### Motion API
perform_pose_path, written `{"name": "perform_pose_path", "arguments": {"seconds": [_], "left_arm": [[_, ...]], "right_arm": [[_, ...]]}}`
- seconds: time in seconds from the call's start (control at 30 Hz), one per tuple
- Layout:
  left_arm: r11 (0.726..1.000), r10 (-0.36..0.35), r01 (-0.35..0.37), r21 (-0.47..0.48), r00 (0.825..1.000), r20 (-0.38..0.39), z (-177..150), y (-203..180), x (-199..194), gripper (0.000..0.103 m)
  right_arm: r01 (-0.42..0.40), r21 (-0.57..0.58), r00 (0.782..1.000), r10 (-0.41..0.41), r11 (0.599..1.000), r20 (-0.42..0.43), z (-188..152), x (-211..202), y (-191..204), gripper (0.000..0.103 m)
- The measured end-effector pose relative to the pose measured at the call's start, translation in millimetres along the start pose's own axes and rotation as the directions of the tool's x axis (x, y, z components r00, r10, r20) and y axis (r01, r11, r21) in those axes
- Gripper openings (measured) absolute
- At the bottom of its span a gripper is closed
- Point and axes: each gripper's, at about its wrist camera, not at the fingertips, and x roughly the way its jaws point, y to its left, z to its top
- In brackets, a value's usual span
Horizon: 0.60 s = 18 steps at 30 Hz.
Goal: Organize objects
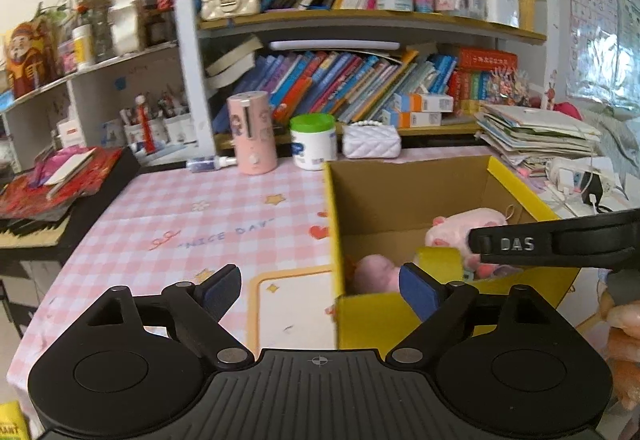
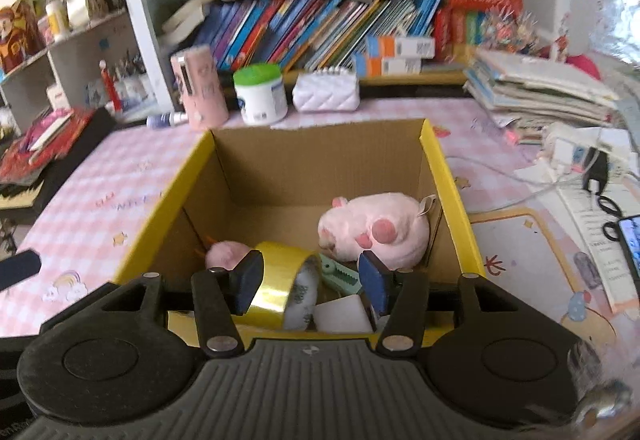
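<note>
A yellow cardboard box stands open on the pink checked tablecloth. Inside lie a pink plush pig, a small pink plush, a roll of yellow tape, a green clip and a white block. My right gripper is open and empty, just above the box's near edge over the tape. My left gripper is open and empty at the box's left near corner. The right gripper's black arm crosses the box in the left wrist view.
At the back of the table stand a pink cylinder, a green-lidded white jar, a white quilted purse and a small bottle. Bookshelves rise behind. A paper stack and cables lie right; red books left.
</note>
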Motion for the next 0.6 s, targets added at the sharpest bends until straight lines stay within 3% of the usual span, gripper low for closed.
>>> {"name": "perform_pose_path", "arguments": {"seconds": [0.13, 0.3, 0.6], "left_arm": [[0.999, 0.026, -0.026, -0.024, 1.000, 0.000, -7, 16, -13, 0.095], [0.997, 0.062, -0.062, -0.044, 0.998, 0.003, -17, 35, -32, 0.097], [0.993, 0.115, -0.116, -0.034, 0.993, -0.013, -46, 51, -63, 0.099]], "right_arm": [[0.064, -0.016, 0.996, -0.062, 0.998, 0.063, -12, -23, 18, 0.053], [0.129, 0.031, 0.986, -0.132, 0.991, 0.102, -33, -49, 37, 0.065], [0.199, 0.089, 0.977, -0.204, 0.976, 0.052, -88, -75, 71, 0.077]]}}
